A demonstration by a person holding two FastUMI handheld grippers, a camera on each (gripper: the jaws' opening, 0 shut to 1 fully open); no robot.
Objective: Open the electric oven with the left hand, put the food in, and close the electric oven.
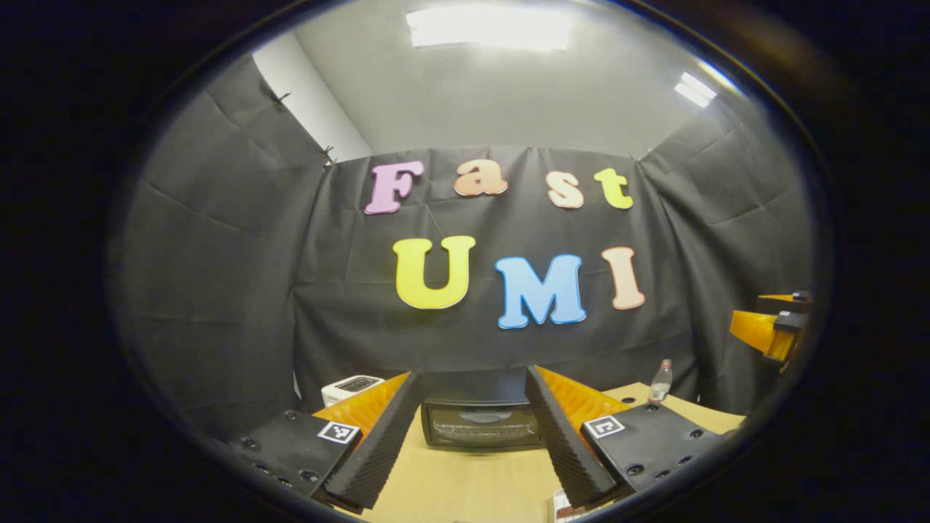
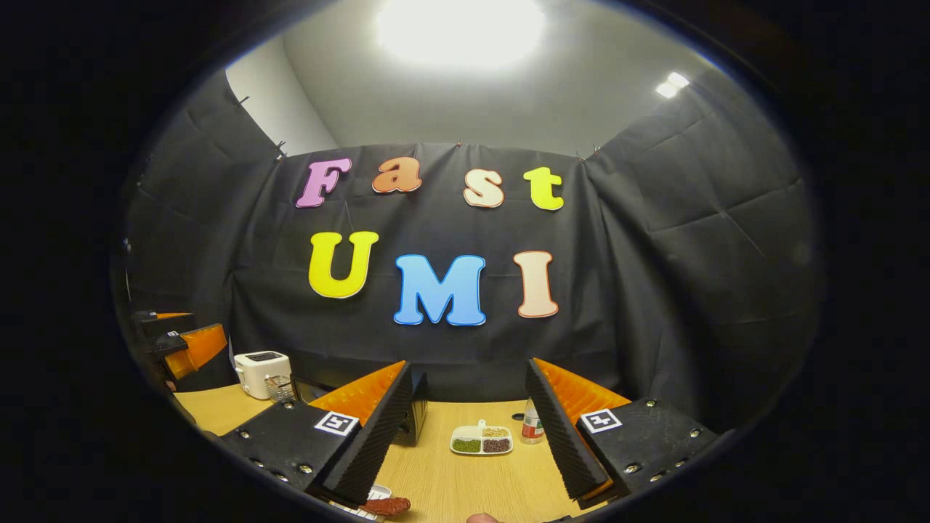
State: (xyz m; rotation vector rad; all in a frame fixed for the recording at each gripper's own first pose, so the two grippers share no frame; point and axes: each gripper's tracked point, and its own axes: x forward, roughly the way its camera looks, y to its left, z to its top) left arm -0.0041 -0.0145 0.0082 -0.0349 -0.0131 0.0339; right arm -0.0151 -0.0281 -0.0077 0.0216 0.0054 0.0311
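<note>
So far nothing is opened: my left tool [image 1: 470, 436] is spread wide and empty, raised above the wooden surface [image 1: 472, 487], with the electric oven [image 1: 482, 425] dead ahead at twelve o'clock, framed between its two fingers. The oven's glass door looks closed, and I cannot make out the handle clearly. A white toaster [image 1: 351, 388] stands at about ten o'clock of the oven, and a clear bottle [image 1: 660, 381] at its two o'clock.

My right tool [image 2: 465, 443] is also spread, gripping nothing. The reddish-brown food [image 2: 391, 505] lies on a white plate [image 2: 363, 508] near seven o'clock in the right gripper view, just below the tool's left finger. A divided snack tray [image 2: 481, 440] sits ahead at twelve o'clock, well clear of the fingers.

I judge this the very start, the approach to the door. Next I need to bring the left tool forward and down to the door's top edge, close on the handle and pull it toward me, leaving the right tool free for the food.
</note>
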